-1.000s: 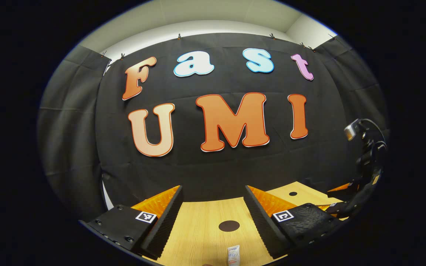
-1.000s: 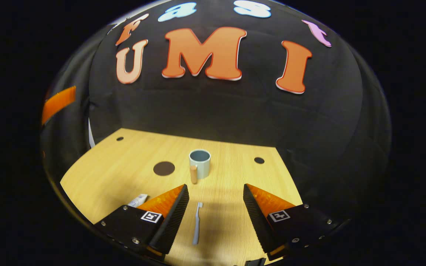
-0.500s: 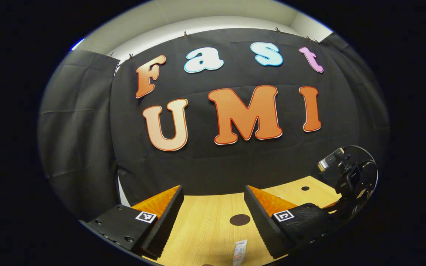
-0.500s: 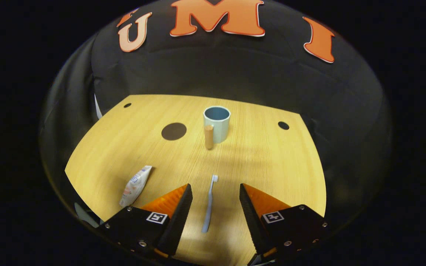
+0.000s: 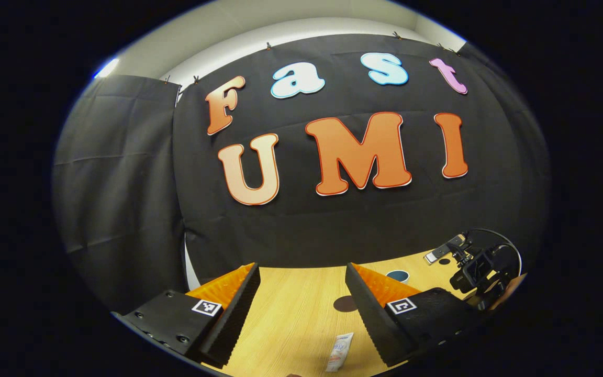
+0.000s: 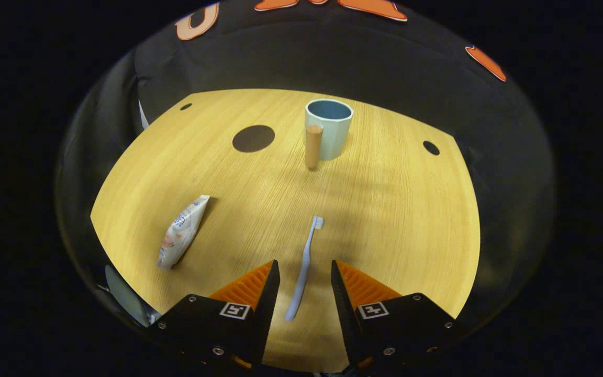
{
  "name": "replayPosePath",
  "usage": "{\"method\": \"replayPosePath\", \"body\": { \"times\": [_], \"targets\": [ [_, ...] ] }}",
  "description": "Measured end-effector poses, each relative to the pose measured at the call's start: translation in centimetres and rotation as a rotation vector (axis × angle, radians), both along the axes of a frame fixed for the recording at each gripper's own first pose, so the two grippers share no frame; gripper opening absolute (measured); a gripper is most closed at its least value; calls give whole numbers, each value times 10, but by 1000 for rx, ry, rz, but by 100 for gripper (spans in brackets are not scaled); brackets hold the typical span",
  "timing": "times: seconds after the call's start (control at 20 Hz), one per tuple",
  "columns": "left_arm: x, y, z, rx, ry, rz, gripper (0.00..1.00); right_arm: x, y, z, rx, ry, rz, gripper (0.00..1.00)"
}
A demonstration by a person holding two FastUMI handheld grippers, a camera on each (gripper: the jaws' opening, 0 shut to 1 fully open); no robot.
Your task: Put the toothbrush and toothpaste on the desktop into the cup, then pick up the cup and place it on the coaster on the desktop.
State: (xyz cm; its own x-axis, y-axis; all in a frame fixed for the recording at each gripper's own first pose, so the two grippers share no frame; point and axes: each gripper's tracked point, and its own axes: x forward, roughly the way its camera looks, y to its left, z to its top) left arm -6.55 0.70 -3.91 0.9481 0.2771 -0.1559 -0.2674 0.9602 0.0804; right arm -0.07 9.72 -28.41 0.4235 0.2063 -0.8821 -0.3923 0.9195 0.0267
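My wooden desk [image 6: 395,220] meets black cloth at its far edge; my right gripper [image 6: 305,272] straddles the toothbrush [image 6: 304,267], released, and my left gripper [image 5: 301,293] is released too.

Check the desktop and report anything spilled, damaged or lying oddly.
Nothing stands out. The cup stands upright and empty, its wooden handle facing the right gripper. The toothbrush and toothpaste lie flat on the desktop, apart from each other, and the dark coaster is bare.
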Motion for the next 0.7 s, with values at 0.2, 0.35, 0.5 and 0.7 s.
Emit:
{"method": "replayPosePath", "body": {
  "times": [0.2,0.35,0.5,0.7],
  "targets": [
    [9,5,-14,-13,27,-27,100,-3,0,-23,-41,70,-21,60],
    [22,12,-28,-38,55,-57,99,-7,5,-38,-50,132,-47,60],
    [35,20,-41,-47,78,-83,99,-5,9,-49,-52,193,-81,48],
    [48,28,-61,-61,130,-112,99,17,10,-55,-70,232,-124,47]
  ]
}}
